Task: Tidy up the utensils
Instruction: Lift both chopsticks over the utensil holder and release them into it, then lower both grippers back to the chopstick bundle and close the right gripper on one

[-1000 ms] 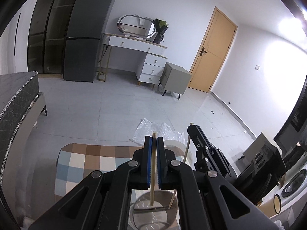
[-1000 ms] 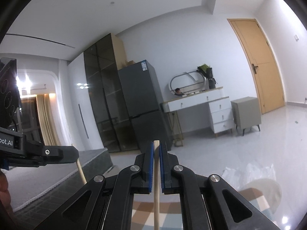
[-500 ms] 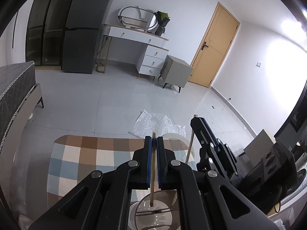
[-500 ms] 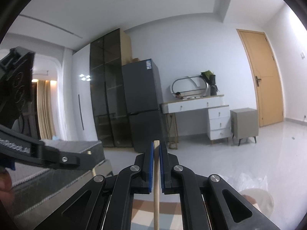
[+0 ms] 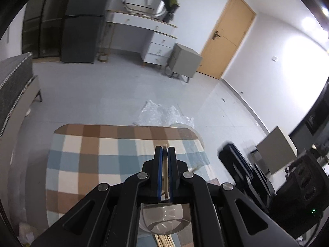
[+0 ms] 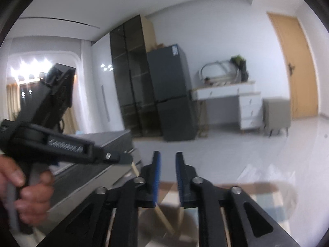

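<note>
While left tool still grips its chopstick, right tool has just released.

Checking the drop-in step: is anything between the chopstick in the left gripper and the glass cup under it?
Nothing visible does. The chopstick clamped in the left gripper hangs directly over the open mouth of the glass cup.
</note>
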Demonstrator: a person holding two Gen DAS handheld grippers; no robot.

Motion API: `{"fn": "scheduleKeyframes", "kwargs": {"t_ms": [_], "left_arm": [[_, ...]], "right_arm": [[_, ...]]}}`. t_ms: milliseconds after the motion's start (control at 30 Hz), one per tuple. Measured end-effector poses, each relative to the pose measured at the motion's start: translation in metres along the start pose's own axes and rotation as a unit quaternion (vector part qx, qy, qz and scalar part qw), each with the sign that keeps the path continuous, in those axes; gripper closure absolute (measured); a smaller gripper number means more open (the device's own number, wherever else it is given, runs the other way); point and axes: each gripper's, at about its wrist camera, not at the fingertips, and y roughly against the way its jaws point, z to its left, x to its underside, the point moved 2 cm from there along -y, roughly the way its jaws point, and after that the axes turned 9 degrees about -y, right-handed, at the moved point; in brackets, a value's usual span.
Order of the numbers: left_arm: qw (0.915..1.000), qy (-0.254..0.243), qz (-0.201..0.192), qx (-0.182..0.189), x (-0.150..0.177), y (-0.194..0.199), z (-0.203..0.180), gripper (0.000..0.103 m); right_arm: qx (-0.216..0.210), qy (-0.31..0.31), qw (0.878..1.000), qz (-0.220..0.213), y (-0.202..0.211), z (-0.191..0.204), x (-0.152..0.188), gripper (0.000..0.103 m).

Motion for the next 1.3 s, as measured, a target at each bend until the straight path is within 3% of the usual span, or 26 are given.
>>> {"fn": "scheduleKeyframes", "kwargs": {"t_ms": [33, 67, 100, 167, 233, 433, 667, 867, 1300], "left_arm": [[1.0, 0.001, -0.001, -0.001, 0.0, 0.006, -0.001, 0.1], [1.0, 0.003, -0.001, -0.008, 0.002, 0.011, -0.001, 0.088], [0.9998, 0.006, -0.002, -0.018, 0.004, 0.017, -0.001, 0.067], [0.9992, 0.015, -0.019, -0.033, 0.01, 0.031, -0.001, 0.048], [0.9984, 0.021, -0.032, -0.042, 0.018, 0.045, -0.001, 0.046], [0.9964, 0.03, -0.037, -0.07, 0.039, 0.071, -0.006, 0.035], [0.9941, 0.004, -0.052, -0.095, 0.066, 0.093, -0.027, 0.027], [0.9931, -0.007, -0.057, -0.102, 0.091, 0.103, -0.038, 0.027], [0.9902, -0.007, -0.043, -0.133, 0.138, 0.09, -0.04, 0.027]], "right_arm": [[0.003, -0.006, 1.0, 0.006, 0.01, 0.0, 0.0, 0.076], [0.004, -0.013, 1.0, 0.008, 0.017, -0.002, 0.0, 0.067], [0.004, -0.024, 1.0, 0.009, 0.025, -0.004, -0.001, 0.056], [0.012, -0.042, 0.999, 0.014, 0.045, -0.007, -0.001, 0.043], [0.016, -0.045, 0.999, 0.014, 0.061, -0.007, 0.0, 0.042], [0.034, -0.037, 0.999, 0.014, 0.107, 0.006, 0.006, 0.025], [0.045, -0.034, 0.998, 0.018, 0.133, 0.018, 0.015, 0.009], [0.06, -0.037, 0.997, 0.026, 0.147, 0.024, 0.027, 0.0], [0.107, -0.031, 0.992, 0.063, 0.154, 0.022, 0.07, 0.0]]}}
